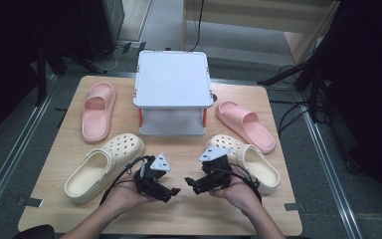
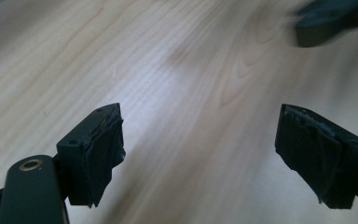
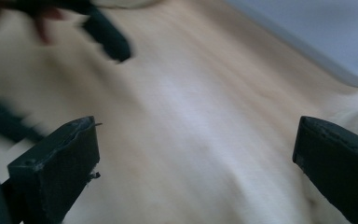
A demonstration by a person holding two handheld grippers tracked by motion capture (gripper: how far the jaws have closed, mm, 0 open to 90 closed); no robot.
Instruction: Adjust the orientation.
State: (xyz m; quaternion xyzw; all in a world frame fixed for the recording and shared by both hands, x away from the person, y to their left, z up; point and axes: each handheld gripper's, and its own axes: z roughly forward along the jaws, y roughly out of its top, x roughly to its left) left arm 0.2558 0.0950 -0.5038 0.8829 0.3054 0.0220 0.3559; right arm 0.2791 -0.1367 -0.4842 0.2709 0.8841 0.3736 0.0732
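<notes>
Two hands hold black grippers over the front middle of the wooden table. My left gripper points right and is open; in the left gripper view only bare wood lies between its jaws. My right gripper points left toward it and is open too; the right gripper view shows nothing between its jaws. A cream clog lies left of the left gripper. A second cream clog lies just behind the right hand. A pink slide rests at the back left, another pink slide at the right.
A white two-tier stand with red posts sits at the back middle of the table. The table's front edge is close under the forearms. Dark floor, cables and metal rails surround the table.
</notes>
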